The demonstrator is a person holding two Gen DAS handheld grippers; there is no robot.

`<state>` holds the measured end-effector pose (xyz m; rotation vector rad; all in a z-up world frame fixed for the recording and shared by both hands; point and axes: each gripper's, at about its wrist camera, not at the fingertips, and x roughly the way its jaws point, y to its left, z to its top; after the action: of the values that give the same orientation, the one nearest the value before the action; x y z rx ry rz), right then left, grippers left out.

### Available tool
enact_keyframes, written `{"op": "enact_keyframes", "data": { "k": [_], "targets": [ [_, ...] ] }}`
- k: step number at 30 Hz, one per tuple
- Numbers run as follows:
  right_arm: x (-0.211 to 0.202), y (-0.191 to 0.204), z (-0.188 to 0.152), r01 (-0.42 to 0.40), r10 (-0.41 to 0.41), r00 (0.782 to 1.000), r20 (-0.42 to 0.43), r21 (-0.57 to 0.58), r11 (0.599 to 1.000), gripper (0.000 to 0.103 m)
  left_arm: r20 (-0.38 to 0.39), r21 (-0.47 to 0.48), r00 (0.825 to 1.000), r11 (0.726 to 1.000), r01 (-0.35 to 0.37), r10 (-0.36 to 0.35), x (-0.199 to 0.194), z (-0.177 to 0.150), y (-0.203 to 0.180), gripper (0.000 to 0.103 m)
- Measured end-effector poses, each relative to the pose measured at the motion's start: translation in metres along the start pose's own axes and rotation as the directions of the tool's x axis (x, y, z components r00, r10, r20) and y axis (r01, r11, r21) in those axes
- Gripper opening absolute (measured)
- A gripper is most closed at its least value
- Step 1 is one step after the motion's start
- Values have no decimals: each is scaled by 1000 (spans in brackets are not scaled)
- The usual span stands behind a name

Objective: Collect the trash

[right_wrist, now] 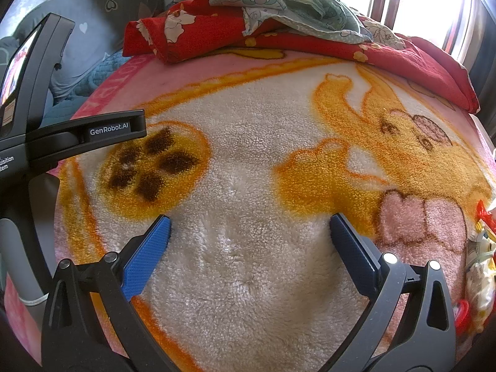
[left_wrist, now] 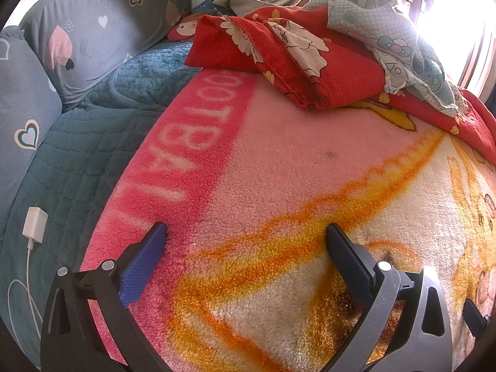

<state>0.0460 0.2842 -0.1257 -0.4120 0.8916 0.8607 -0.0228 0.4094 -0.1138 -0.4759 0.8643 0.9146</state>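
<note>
Crumpled snack wrappers (right_wrist: 479, 266), red, yellow and white, lie on the fleece blanket (right_wrist: 248, 161) at the far right edge of the right wrist view, to the right of my right gripper (right_wrist: 249, 226). That gripper is open and empty, low over the blanket's white middle. My left gripper (left_wrist: 246, 232) is open and empty over the pink and orange part of the blanket (left_wrist: 279, 155). No trash shows in the left wrist view. The left gripper's body (right_wrist: 62, 136) shows at the left of the right wrist view.
A folded red quilt (left_wrist: 294, 62) with a pale green sheet (left_wrist: 387, 24) on it lies at the far side of the bed. Grey heart-print pillows (left_wrist: 93, 31) and a teal quilted cover (left_wrist: 93, 142) are at left. A white charger (left_wrist: 35, 224) with cable lies on the cover.
</note>
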Motion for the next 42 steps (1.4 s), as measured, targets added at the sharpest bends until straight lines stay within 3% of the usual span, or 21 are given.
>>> {"op": "enact_keyframes", "data": {
  "k": [12,14,16,18,19,21,24,26,27,28,32,35,42],
  "targets": [
    [-1,0,1,1,-1,1000,-8,-4,1000,93,0,0,1000,1000,0,0,1,0,0,98],
    [-12,-3,1,-86,84,996,-31,-81,993,93,0,0,1000,1000,0,0,0,0,-1,98],
    [-53,-18,-6,-94,106,987,123,-96,991,92,0,1,1000,1000,-2,2,1,0,0,98],
    [-106,-40,-20,-64,93,943,319,-101,993,92,-5,4,1000,1000,-13,13,7,5,2,98],
    [-139,-55,-28,-38,77,906,415,-102,994,92,-2,15,999,999,-33,33,4,4,-2,98],
    [-182,-79,-38,-7,44,860,509,-74,997,92,17,27,998,998,-55,55,-4,3,-5,97],
    [-245,-128,-66,-15,10,730,683,1,1000,92,108,-1,994,1000,4,-3,-41,-5,-19,97],
    [-261,-151,-77,-44,3,693,721,38,998,92,170,16,985,1000,12,-14,-70,-13,-37,97],
    [-266,-160,-80,-55,-3,694,720,57,997,92,198,35,980,999,16,-23,-82,-18,-46,97],
    [-268,-169,-83,-51,-18,711,703,78,996,92,213,55,977,998,18,-29,-90,-21,-53,97],
    [-252,-189,-84,-1,-94,821,563,165,986,92,260,114,963,992,47,-75,-126,-39,-84,97],
    [-245,-200,-93,-17,-108,834,541,221,975,92,281,142,953,987,75,-113,-142,-51,-97,97],
    [-231,-205,-99,-11,-132,858,497,275,961,92,245,152,946,972,178,-211,-157,-75,-109,97]
  ]
}}
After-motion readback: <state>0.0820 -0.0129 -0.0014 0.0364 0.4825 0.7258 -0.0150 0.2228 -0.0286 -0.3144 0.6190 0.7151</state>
